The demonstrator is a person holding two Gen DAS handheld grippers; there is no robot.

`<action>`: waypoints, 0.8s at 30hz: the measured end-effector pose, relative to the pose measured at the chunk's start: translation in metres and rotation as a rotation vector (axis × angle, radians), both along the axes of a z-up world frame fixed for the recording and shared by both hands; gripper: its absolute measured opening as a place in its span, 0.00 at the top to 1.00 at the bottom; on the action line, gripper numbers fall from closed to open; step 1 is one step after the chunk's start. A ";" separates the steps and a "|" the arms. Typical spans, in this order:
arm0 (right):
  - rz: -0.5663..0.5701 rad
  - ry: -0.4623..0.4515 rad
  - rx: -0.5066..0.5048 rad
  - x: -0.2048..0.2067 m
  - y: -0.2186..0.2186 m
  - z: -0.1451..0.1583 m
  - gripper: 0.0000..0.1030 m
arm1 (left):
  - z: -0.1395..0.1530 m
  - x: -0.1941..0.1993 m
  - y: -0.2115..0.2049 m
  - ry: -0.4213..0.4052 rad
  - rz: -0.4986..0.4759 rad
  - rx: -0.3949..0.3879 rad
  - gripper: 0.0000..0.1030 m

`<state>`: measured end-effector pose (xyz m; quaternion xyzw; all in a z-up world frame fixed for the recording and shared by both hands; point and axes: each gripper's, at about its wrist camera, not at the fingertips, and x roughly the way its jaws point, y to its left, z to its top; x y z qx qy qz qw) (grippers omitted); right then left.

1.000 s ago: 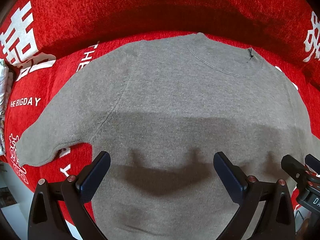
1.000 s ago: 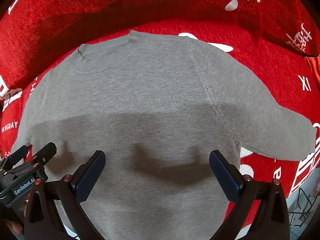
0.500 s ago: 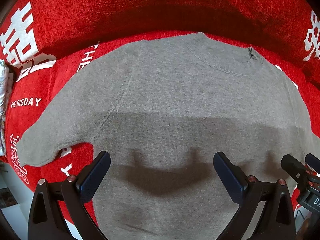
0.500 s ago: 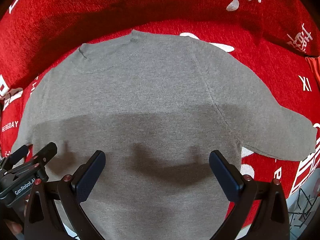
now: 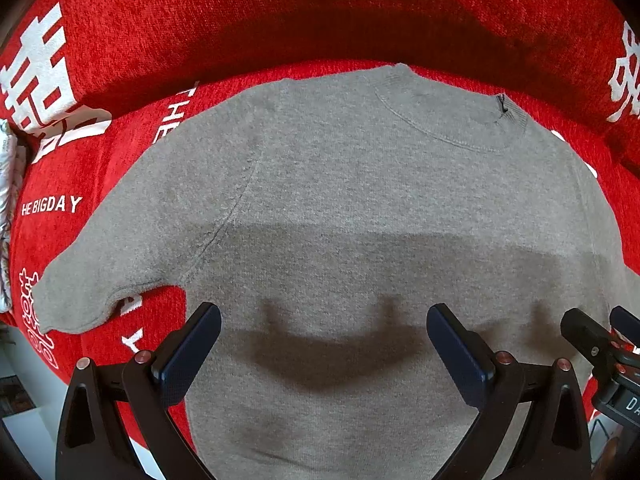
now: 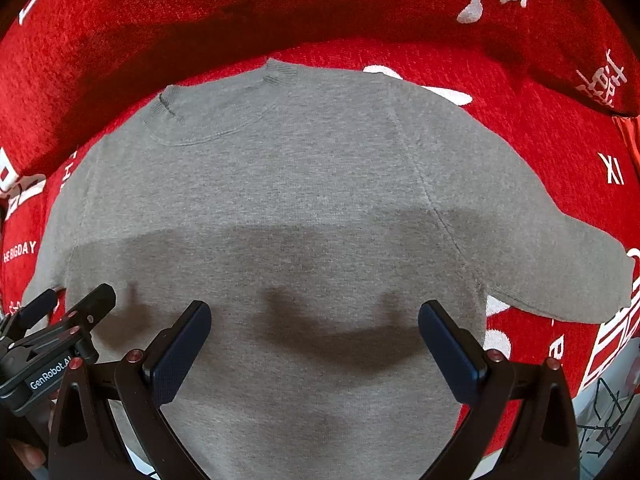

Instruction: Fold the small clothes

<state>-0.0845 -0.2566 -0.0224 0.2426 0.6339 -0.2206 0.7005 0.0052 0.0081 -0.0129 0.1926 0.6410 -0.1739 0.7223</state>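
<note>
Grey sweater [image 5: 360, 208] flat on red cover [image 5: 200, 28] — both grippers [image 5: 323, 344] [image 6: 314, 342] spread, empty.

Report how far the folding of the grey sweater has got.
Done: the grey sweater lies spread flat on the red cover, collar away from the grippers, both sleeves out to the sides. In hand: nothing; the left gripper and right gripper hover open above its lower body. Left: every fold, since no sleeve or hem is turned in yet.

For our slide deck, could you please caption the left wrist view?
Open left tool poised above a grey sweater spread flat on a red printed cover.
</note>
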 end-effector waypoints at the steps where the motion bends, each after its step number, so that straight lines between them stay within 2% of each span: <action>1: 0.002 0.002 -0.003 0.001 0.001 0.000 0.00 | -0.001 0.000 0.000 0.000 0.001 0.000 0.00; 24: 0.015 0.014 -0.017 0.010 0.014 -0.003 0.00 | -0.002 0.007 0.010 0.008 0.009 0.002 0.00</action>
